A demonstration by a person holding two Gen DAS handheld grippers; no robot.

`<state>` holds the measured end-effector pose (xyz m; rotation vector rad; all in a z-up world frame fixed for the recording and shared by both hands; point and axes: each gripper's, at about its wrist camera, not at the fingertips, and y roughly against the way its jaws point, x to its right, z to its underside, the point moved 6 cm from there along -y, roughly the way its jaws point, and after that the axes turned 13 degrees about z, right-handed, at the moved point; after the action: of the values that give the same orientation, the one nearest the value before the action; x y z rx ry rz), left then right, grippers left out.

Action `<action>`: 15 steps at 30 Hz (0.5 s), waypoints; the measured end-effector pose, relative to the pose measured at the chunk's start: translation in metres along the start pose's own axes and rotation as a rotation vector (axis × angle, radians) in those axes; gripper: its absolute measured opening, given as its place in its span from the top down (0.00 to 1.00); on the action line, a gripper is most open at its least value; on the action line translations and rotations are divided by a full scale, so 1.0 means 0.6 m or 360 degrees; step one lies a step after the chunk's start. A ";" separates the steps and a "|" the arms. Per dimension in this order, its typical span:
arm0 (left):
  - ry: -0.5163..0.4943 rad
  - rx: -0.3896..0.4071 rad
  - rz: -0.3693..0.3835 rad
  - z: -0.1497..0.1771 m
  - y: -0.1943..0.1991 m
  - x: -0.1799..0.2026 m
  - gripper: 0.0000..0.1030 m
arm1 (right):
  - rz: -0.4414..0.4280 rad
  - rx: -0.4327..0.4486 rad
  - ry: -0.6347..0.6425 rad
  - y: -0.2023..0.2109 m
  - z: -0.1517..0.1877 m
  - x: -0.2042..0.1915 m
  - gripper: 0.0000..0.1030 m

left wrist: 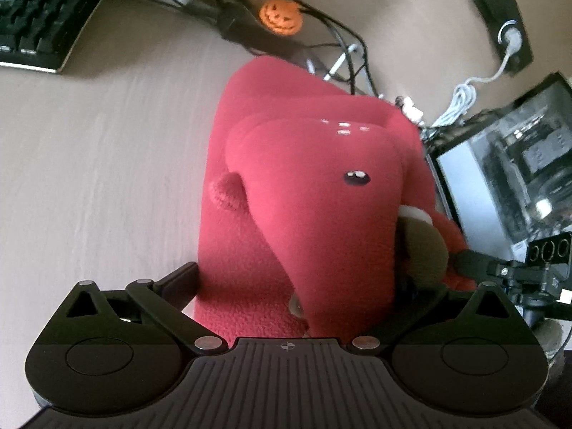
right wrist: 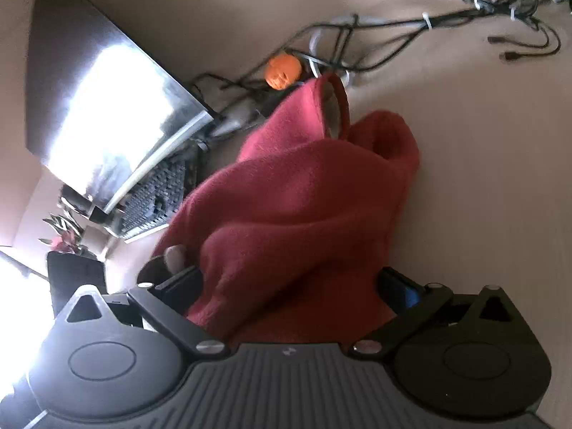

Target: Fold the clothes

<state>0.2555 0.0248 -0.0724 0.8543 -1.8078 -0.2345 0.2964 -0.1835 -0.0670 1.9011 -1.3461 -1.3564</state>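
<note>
A red fleece garment (left wrist: pixel 304 193) with a dark button (left wrist: pixel 356 178) rises from the beige table (left wrist: pixel 89 178) in a thick fold. It fills my left gripper (left wrist: pixel 300 286), which is shut on it, and only the left finger (left wrist: pixel 178 282) shows beside the cloth. In the right wrist view the same garment (right wrist: pixel 296 214) is bunched up, its hood opening (right wrist: pixel 332 107) at the far end. My right gripper (right wrist: pixel 286 286) is shut on the near bunch, with a finger (right wrist: pixel 397 289) showing at its side. An olive-brown piece with white trim (left wrist: pixel 425 250) hangs at the garment's right edge.
A black keyboard (left wrist: pixel 39 10), an orange pumpkin toy (left wrist: pixel 280 18) and tangled cables (left wrist: pixel 343 57) lie beyond the garment. A power strip (left wrist: pixel 500 18) and a clear-sided case (left wrist: pixel 518 171) stand to the right. The right wrist view shows a monitor (right wrist: pixel 107 118), keyboard (right wrist: pixel 157 196) and plant (right wrist: pixel 64 236).
</note>
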 end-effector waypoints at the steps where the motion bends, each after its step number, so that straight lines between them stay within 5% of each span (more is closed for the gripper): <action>1: -0.0005 0.0000 -0.0005 0.000 -0.001 0.001 0.00 | 0.0044 -0.0023 0.0024 -0.010 -0.001 -0.001 0.00; 15: 0.0047 0.0040 -0.0046 -0.002 -0.007 0.004 0.00 | -0.0270 -0.0256 -0.0095 -0.073 -0.005 0.014 0.00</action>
<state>0.2580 0.0205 -0.0726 0.8977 -1.7751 -0.2172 0.3193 -0.1729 -0.1036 1.9142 -1.0865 -1.5647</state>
